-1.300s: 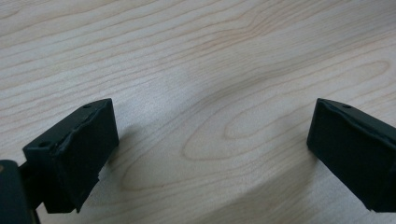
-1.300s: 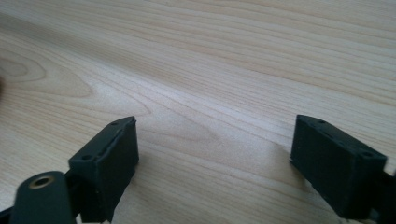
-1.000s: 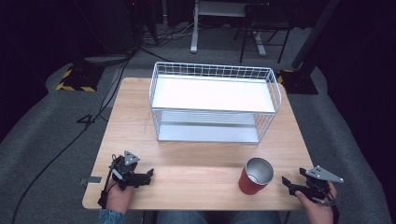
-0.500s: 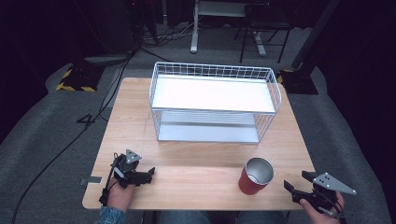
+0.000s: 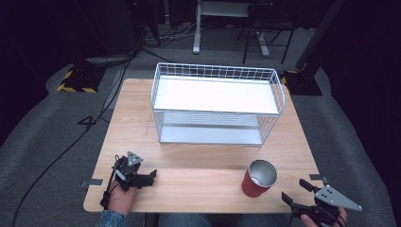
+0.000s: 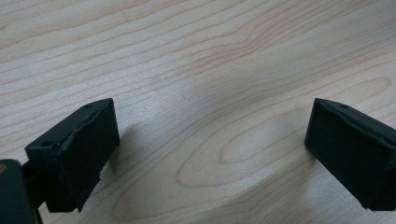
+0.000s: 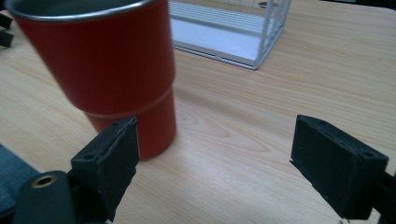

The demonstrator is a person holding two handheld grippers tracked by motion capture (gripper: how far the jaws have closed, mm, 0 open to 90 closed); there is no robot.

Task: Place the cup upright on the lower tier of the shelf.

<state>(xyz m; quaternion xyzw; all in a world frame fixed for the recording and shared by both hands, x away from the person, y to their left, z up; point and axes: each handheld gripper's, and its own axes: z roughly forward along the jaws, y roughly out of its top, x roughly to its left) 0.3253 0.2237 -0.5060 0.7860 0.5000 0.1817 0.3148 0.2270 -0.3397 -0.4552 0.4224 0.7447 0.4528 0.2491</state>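
Note:
A red cup point(image 5: 257, 178) with a silver rim and metal inside stands upright near the table's front right. My right gripper point(image 5: 294, 190) hovers just right of it at the table's front edge, jaws wide open and empty. In the right gripper view the cup point(image 7: 107, 70) rises just beyond the left jaw, off to the side of the gap of my right gripper point(image 7: 215, 154). My left gripper point(image 5: 150, 177) rests on the table at the front left, open. Between the spread jaws of my left gripper point(image 6: 210, 140) lies bare wood.
A white wire rack point(image 5: 217, 101) with two shelves stands on the far half of the wooden table point(image 5: 198, 161); its corner point(image 7: 243, 28) shows behind the cup. Grey floor, cables and dark stands surround the table.
My right gripper has drifted back toward the front edge of the table and slightly right, away from the cup. The left gripper and the cup have stayed put.

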